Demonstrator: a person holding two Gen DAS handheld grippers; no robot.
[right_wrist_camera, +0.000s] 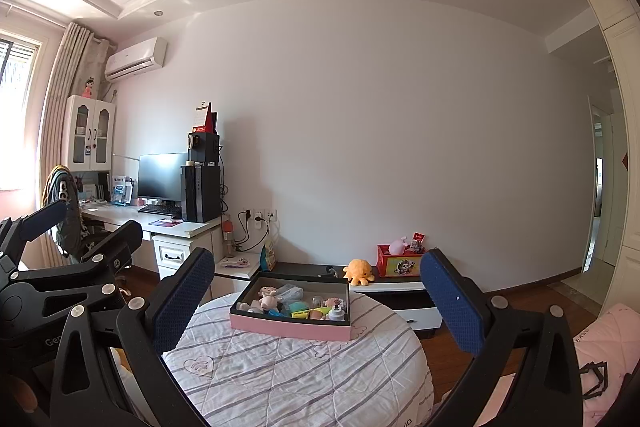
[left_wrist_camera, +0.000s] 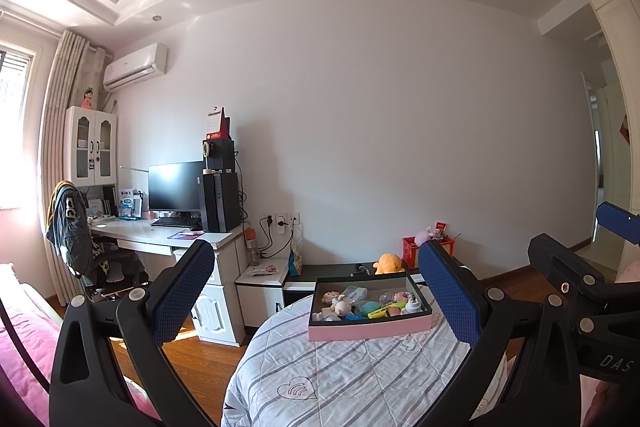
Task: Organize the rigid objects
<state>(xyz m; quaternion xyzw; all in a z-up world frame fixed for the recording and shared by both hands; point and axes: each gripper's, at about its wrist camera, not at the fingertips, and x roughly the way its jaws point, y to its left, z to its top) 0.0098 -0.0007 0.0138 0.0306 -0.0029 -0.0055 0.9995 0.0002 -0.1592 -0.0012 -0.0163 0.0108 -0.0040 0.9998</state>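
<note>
A pink box with a dark inside holds several small toys and sits on a round table under a striped quilted cloth. In the right wrist view the same pink box lies on the striped cloth. My left gripper is open and empty, held well short of the box. My right gripper is likewise open and empty, also back from the box. The right gripper's body shows at the right edge of the left wrist view, and the left gripper's body at the left edge of the right wrist view.
A low black-and-white cabinet behind the table carries an orange plush and a red box. A desk with a monitor, computer tower and chair stands at left. Pink bedding lies near left.
</note>
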